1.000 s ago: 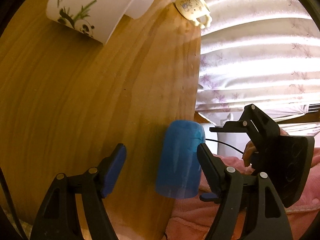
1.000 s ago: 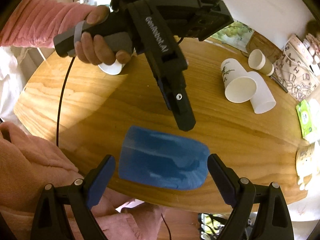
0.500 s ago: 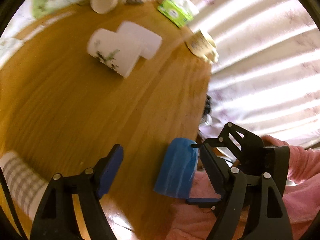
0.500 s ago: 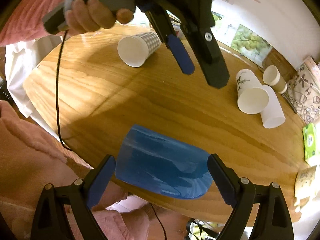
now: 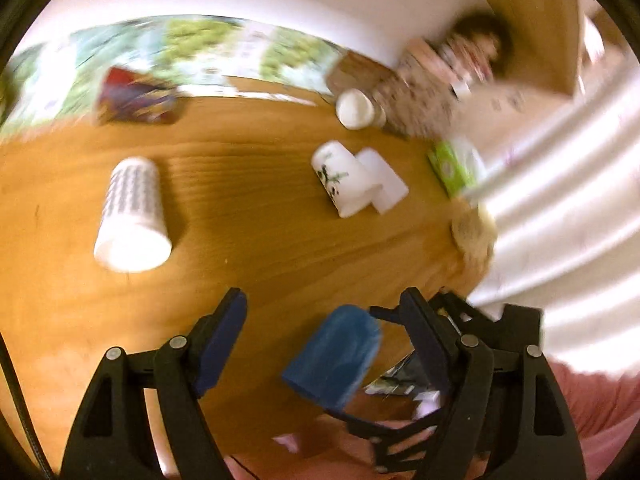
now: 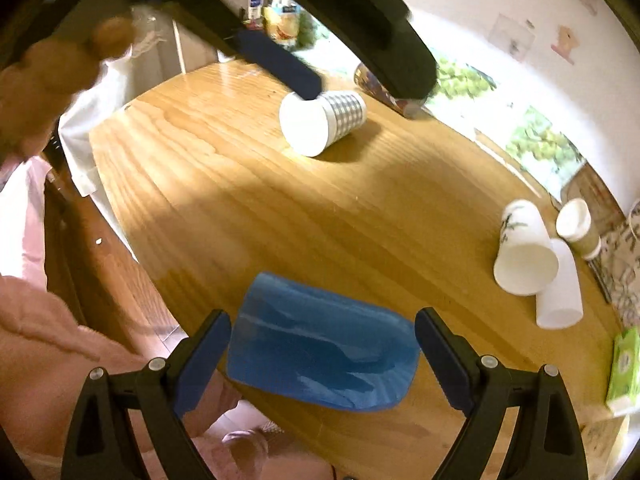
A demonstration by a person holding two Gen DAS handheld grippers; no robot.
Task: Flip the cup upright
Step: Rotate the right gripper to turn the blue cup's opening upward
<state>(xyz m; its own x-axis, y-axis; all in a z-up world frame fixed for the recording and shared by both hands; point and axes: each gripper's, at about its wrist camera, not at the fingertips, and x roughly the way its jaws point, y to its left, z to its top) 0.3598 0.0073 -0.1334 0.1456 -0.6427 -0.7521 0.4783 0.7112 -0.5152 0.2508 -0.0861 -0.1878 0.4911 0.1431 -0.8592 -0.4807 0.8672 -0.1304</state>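
A blue plastic cup [image 6: 320, 360] is held sideways between the pads of my right gripper [image 6: 322, 348], lifted at the near edge of the round wooden table [image 6: 280, 208]. It also shows in the left wrist view [image 5: 334, 356], to the right of centre between the fingers of my left gripper [image 5: 326, 332], which is open, empty and raised above the table. The left gripper's fingers [image 6: 280, 60] hang at the top of the right wrist view.
A checked paper cup [image 6: 320, 120] lies on its side at the table's far side. A panda cup [image 6: 520, 248] and a plain white cup [image 6: 560, 296] lie together at the right, near a small brown cup [image 6: 576, 224] and a green packet [image 6: 622, 364].
My left gripper has swung up and away from the blue cup, its view turning from the table edge toward the far wall. My right gripper has lifted the cup a little.
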